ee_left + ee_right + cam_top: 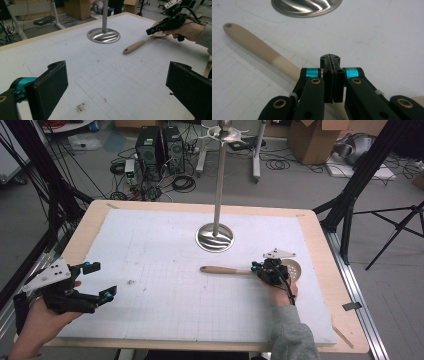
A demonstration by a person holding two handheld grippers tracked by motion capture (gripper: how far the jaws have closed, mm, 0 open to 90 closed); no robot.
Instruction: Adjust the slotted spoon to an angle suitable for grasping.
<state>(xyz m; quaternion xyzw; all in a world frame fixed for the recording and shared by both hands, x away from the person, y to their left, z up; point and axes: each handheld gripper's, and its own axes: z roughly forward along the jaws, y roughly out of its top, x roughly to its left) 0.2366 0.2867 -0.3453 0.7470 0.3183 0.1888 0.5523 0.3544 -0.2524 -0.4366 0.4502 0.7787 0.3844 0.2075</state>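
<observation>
Spoon (pixel 235 269) lies flat on the table (pixel 165 320), right of centre, handle end pointing left, slotted bowl at the right. Right gripper (pixel 260 268) sits over the neck of the spoon, near the bowl. In the right gripper view its jaws are pressed together with nothing between them, the handle (pixel 262 51) passing beneath; probably resting just above or on it, contact hard to tell. So no grasp yet: spoon not lifted, whole job left. The stand (pixel 216 236) just behind has hooks at its top (pixel 225 134), none carrying anything; hanging the spoon by the handle hole (pixel 228 25) is the likely aim.

Left gripper (pixel 102 281) is spread wide, carrying nothing, near the table's left front corner, well apart from spoon.

Room: wide bare surface left of and in front of the spoon. Bowl end lies near the right edge. Stand base near the handle, not touching; the pole is the obstacle when lifting.
</observation>
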